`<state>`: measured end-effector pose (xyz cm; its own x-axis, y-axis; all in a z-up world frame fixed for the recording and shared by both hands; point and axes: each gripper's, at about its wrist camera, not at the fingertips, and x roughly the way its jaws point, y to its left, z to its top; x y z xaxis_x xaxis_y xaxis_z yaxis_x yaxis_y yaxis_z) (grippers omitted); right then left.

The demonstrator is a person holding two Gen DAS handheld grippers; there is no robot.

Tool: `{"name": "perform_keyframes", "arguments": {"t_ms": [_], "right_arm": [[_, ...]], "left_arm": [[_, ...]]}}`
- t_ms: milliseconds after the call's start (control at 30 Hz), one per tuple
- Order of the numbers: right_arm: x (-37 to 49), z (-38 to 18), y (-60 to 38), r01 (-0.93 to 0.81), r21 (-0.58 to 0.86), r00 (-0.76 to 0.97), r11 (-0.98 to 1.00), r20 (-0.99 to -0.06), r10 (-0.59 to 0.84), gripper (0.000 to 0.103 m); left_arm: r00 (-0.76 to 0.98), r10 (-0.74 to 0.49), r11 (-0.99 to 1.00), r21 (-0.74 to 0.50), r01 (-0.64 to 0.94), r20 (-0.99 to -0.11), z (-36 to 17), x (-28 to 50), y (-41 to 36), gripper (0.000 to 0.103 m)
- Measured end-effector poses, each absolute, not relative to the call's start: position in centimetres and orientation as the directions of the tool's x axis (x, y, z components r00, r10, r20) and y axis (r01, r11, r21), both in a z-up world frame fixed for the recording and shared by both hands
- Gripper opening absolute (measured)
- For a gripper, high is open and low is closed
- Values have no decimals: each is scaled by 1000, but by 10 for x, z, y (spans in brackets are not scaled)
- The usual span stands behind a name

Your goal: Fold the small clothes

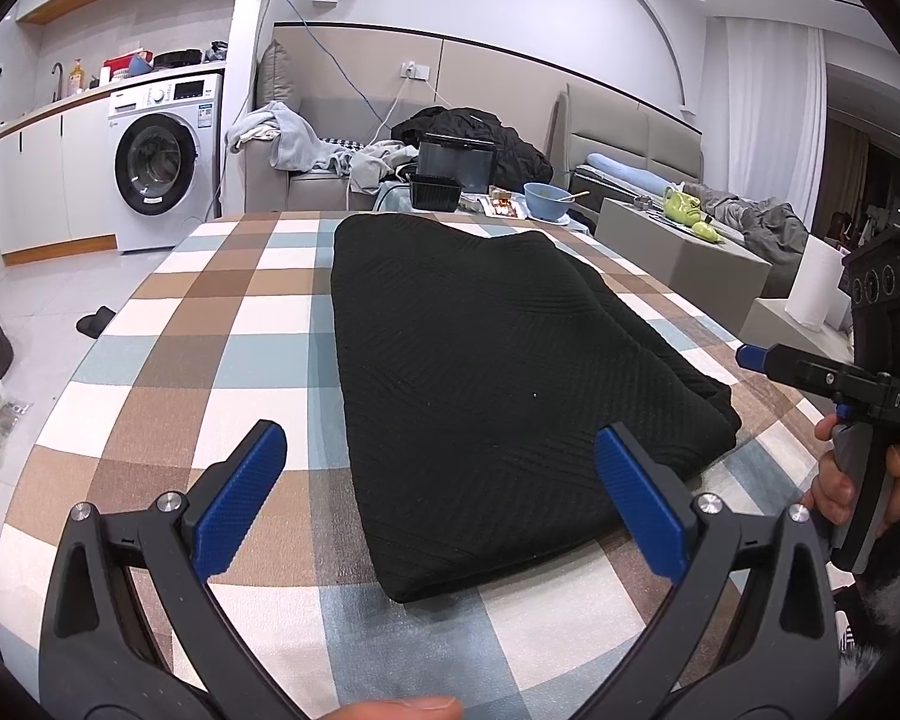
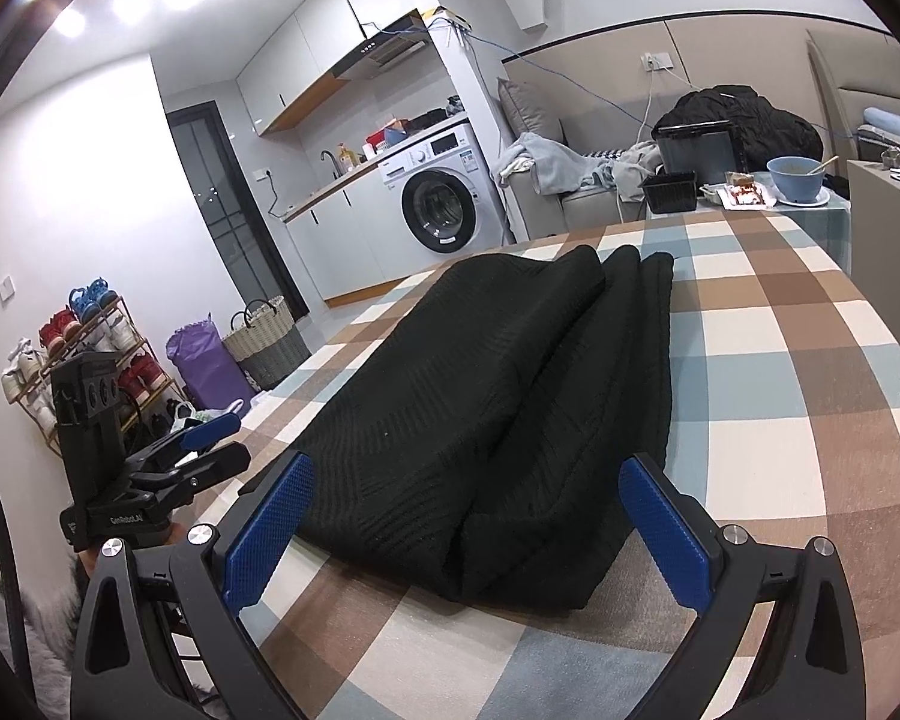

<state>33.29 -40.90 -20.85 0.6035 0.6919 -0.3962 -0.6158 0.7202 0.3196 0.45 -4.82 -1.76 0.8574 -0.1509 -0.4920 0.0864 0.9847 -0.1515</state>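
Black ribbed knitwear (image 1: 498, 384) lies folded on our checked tablecloth (image 1: 210, 324), our left gripper (image 1: 441, 501) and right gripper (image 2: 465, 531) both spread wide, empty.

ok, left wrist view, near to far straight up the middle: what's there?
Left gripper, open → checked tablecloth → folded black garment → black plastic tray → dark open-lidded box → black jacket heaped on the sofa.

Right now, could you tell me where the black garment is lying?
The folded black garment lies on the checked tablecloth, right of centre in the left wrist view, just ahead of both open grippers.
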Motion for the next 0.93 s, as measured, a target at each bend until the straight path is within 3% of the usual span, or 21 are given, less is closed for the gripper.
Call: {"name": "perform_keyframes", "arguments": {"t_ms": [600,933], "right_arm": [[333,-209,-402,-608,308,603,732,-421,677,103],[332,-209,-402,-607,307,604,733,-420,677,103]], "left_arm": [[848,-168,974,-220,62,-503,-21,7,-36,102],[861,-147,985,-152,83,-486,-17,1,-49,102]]}}
